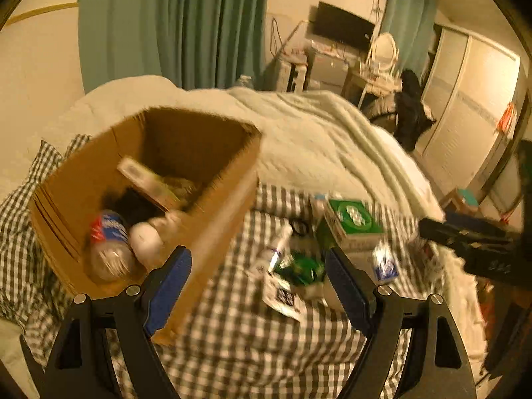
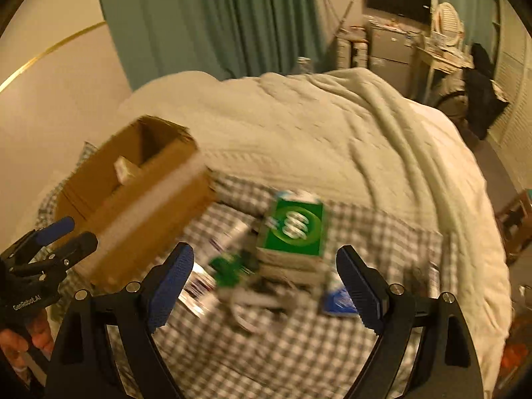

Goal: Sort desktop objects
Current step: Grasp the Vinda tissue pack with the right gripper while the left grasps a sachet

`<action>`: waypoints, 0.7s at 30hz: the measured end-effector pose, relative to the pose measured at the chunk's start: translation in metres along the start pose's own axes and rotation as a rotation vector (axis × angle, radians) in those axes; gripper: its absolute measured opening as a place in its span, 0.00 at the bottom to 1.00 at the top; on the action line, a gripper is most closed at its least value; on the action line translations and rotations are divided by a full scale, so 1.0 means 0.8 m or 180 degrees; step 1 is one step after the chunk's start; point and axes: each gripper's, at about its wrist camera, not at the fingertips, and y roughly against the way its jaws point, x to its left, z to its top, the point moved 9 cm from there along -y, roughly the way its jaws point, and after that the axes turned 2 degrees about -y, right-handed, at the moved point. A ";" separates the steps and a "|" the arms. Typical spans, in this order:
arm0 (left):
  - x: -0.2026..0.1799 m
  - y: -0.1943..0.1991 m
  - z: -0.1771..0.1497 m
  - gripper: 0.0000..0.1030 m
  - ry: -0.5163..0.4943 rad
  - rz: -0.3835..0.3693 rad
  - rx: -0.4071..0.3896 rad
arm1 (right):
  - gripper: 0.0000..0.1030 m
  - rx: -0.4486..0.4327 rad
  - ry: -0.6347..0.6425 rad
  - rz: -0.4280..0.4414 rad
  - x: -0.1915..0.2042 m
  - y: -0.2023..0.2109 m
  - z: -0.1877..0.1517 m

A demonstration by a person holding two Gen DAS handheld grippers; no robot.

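1. Both pairs of jaws stood wide apart and gripped nothing: the left gripper (image 1: 257, 286) hung over the near corner of the cardboard box (image 1: 212, 232), the right gripper (image 2: 266, 284) over the heap of loose items.
2. Each gripper had two black fingers faced with ribbed blue pads (image 2: 173, 282).
3. One green carton (image 2: 294, 232) with a white ring pattern sat on top of the heap, a boxy shape on a paler base; around it lay a green wrapper (image 1: 299, 266), a blue-and-white packet (image 2: 337, 301) and white tubes, too blurred to count.
4. The one box was brown corrugated board, open-topped; inside lay one clear plastic bottle (image 1: 108, 246) with a red-and-blue label, one round white object (image 1: 146, 239) and one flat pale pack (image 1: 146, 179).
5. Everything rested on a grey-and-white checked sheet (image 2: 382, 239), beside a rumpled white quilt (image 2: 332, 126).
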 end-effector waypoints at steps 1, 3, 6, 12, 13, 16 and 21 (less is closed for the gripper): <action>-0.008 -0.007 -0.010 0.83 -0.0037 0.0014 0.0041 | 0.85 0.0004 0.0004 -0.0029 -0.008 0.003 -0.005; -0.021 -0.022 -0.028 0.83 -0.0067 0.0028 0.0166 | 0.85 0.0040 -0.0017 -0.0084 -0.028 0.006 -0.019; -0.029 -0.046 -0.052 0.83 -0.0034 0.0033 0.0335 | 0.85 0.0107 -0.0082 -0.0104 -0.049 0.004 -0.036; -0.030 -0.085 -0.082 0.83 -0.0075 0.0158 0.0475 | 0.85 0.0270 -0.0129 -0.0175 -0.084 -0.021 -0.068; -0.030 -0.090 -0.084 0.83 -0.0072 0.0141 0.0488 | 0.85 0.0305 -0.0133 -0.0177 -0.087 -0.026 -0.073; -0.030 -0.104 -0.090 0.80 -0.0089 0.0125 0.0526 | 0.85 0.0429 -0.0170 -0.0175 -0.096 -0.049 -0.085; -0.030 -0.128 -0.100 0.75 -0.0079 0.0066 0.0655 | 0.85 0.0563 -0.0153 -0.0244 -0.105 -0.088 -0.092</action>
